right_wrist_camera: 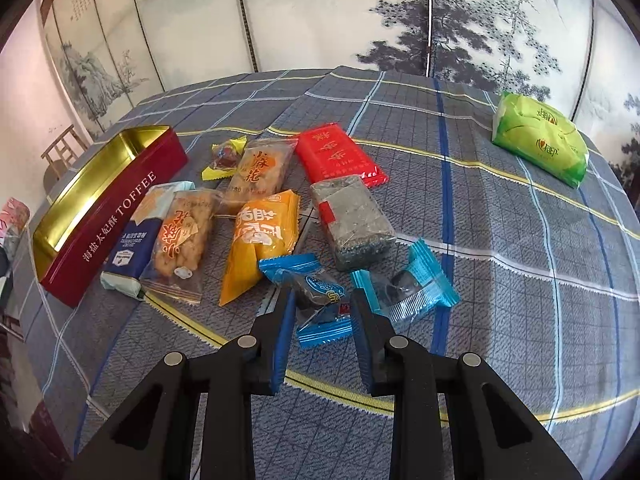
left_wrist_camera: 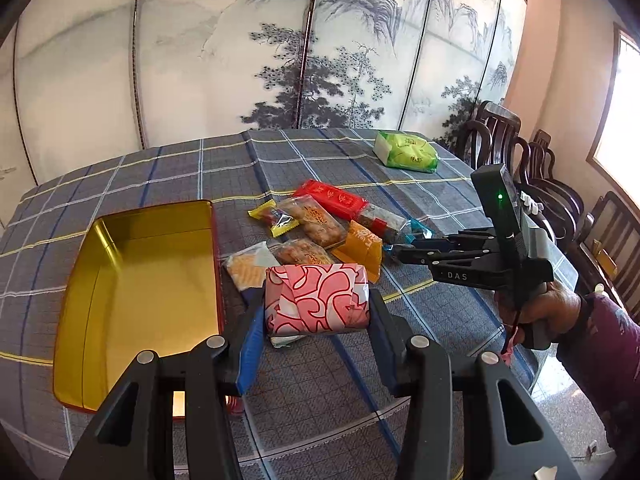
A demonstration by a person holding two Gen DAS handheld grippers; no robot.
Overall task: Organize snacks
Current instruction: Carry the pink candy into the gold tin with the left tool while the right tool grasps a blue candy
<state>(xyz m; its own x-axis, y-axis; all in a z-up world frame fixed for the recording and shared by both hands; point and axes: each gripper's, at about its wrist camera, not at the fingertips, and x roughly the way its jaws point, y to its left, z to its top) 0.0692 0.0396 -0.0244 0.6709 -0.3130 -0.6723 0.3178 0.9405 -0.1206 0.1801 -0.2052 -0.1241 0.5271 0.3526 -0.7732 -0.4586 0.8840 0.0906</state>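
My left gripper [left_wrist_camera: 316, 298] is shut on a pink patterned packet [left_wrist_camera: 316, 280], held above the checked tablecloth just right of the open gold-lined toffee tin [left_wrist_camera: 152, 280]. The tin [right_wrist_camera: 108, 208] has red outer walls and nothing inside. My right gripper [right_wrist_camera: 321, 294] is shut on a blue-wrapped dark candy [right_wrist_camera: 320, 300] that lies at the near edge of the snack pile. In the left wrist view the right gripper [left_wrist_camera: 394, 251] reaches into the pile from the right, held by a person's hand [left_wrist_camera: 536, 308].
Loose snacks lie on the cloth: a second blue candy [right_wrist_camera: 408, 288], a grey sesame bar [right_wrist_camera: 352, 220], an orange packet [right_wrist_camera: 260, 236], a red packet [right_wrist_camera: 340, 152], two fried-twist packets, a yellow candy. A green pack [right_wrist_camera: 540, 140] sits far right. Dark chairs [left_wrist_camera: 520, 160] and a painted screen surround the table.
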